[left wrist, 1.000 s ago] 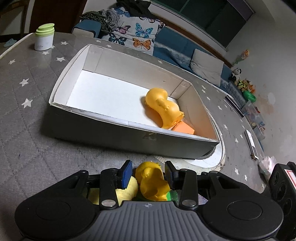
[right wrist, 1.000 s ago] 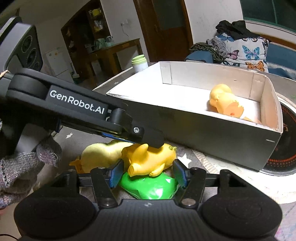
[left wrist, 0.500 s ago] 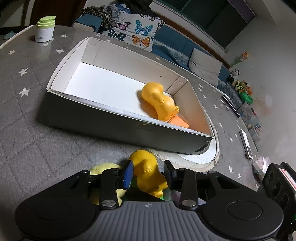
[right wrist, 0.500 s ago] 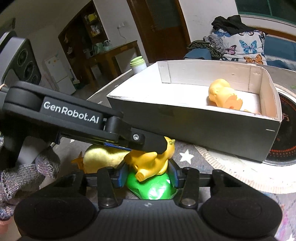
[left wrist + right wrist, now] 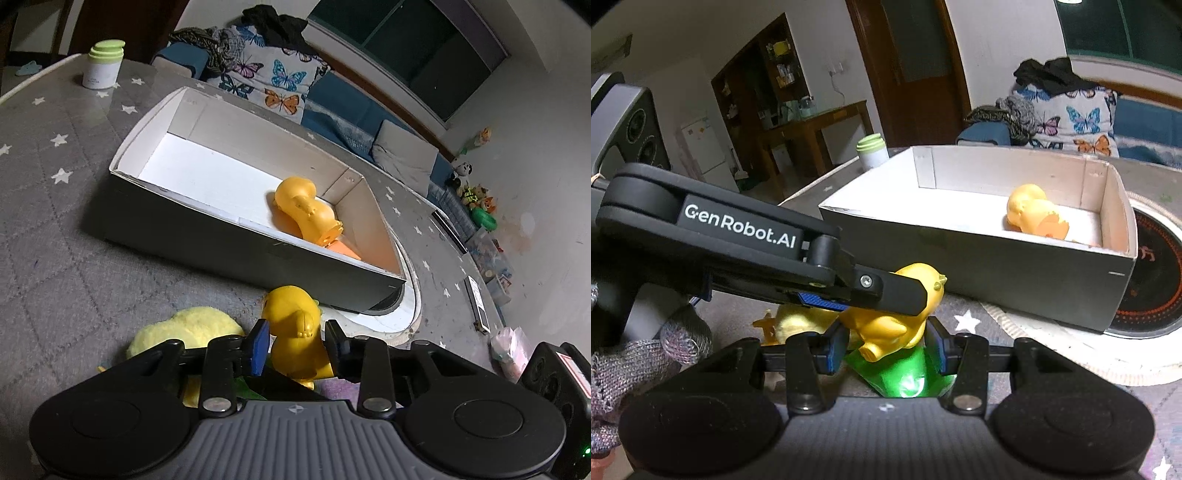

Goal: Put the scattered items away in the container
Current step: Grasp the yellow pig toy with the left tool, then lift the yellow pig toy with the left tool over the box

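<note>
The left hand-held gripper (image 5: pixel 295 349) is clamped on a yellow toy duck (image 5: pixel 295 332), its blue-padded fingers (image 5: pixel 258 347) pressed to either side of the body — seen from the right wrist, the duck (image 5: pixel 897 317) hangs just above the worktop (image 5: pixel 55 240). Below it the right hand-held gripper (image 5: pixel 886 349) has closed around a glossy green toy (image 5: pixel 901 373), pads against both flanks. A pale yellow plush (image 5: pixel 184 328) lies on the star-patterned cloth just left of the duck. Behind these stands the white cardboard box (image 5: pixel 221 243), open-topped, and inside it — toward its right end — another orange-yellow duck (image 5: pixel 303 210) lies on its side beside a small orange piece (image 5: pixel 343 249). A green-capped jar (image 5: pixel 103 64) sits near the far corner of the worktop.
</note>
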The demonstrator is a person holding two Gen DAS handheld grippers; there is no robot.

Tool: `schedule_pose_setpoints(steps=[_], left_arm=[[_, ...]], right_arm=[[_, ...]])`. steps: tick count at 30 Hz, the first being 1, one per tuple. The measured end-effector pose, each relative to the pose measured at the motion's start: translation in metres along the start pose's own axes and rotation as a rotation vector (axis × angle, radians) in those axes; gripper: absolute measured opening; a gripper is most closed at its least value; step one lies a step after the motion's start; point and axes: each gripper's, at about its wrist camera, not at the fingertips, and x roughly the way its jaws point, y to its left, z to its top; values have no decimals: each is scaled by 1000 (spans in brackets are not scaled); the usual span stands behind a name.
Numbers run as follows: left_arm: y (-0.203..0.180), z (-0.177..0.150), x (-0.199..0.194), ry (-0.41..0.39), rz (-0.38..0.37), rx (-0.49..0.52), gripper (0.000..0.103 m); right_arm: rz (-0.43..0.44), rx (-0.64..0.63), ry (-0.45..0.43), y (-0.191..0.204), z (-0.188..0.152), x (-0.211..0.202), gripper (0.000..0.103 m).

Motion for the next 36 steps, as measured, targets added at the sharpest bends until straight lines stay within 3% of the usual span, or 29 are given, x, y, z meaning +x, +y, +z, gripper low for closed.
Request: schedule_pose_setpoints(steps=[14,27,36], left_arm=[[-17,0,-17,-61,15,25,34],[-29,47,-8,-81,4,48,34],[-19,90,15,-65,-29,5,34]], right_arm=[[-4,-36,-38,11,6,-16,45],[-4,-82,-53,-4,49,-12,45],[-25,-106,-48,-22,86,9,45]])
